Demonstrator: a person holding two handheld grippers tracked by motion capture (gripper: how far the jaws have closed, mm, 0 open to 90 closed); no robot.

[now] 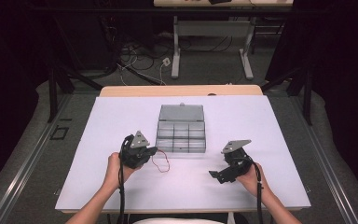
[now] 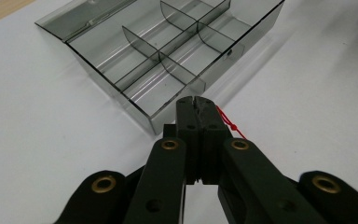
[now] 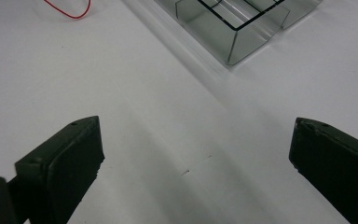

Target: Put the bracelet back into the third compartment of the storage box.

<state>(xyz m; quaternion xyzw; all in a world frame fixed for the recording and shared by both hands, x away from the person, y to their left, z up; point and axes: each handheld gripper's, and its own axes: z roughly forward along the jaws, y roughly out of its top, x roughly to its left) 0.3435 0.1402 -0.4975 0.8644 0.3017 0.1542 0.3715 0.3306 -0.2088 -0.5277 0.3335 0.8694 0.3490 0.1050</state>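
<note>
Thin red string (image 1: 161, 163), smoky grey see-through compartment box (image 1: 181, 135) with darker grey dividers, black left gripper (image 2: 196, 103) with brass-coloured rivets, black right gripper (image 3: 193, 149), grey three-cornered plates, plain white table (image 1: 98, 154), pale wood strip along its far edge

Compartment box (image 2: 168, 60): clear smoke-grey plastic, glossy, smooth, light streaks on its floor and dividers.
Table top (image 1: 261, 121): white, matt, smooth; far edge strip looks like pale wood.
Cord (image 2: 226, 122): red, thin, looks like twisted thread.
Left gripper (image 2: 196, 101): black matt plastic, brass-coloured metal bushings.
Right gripper (image 3: 193, 149): black matt pads, faintly rough.
</note>
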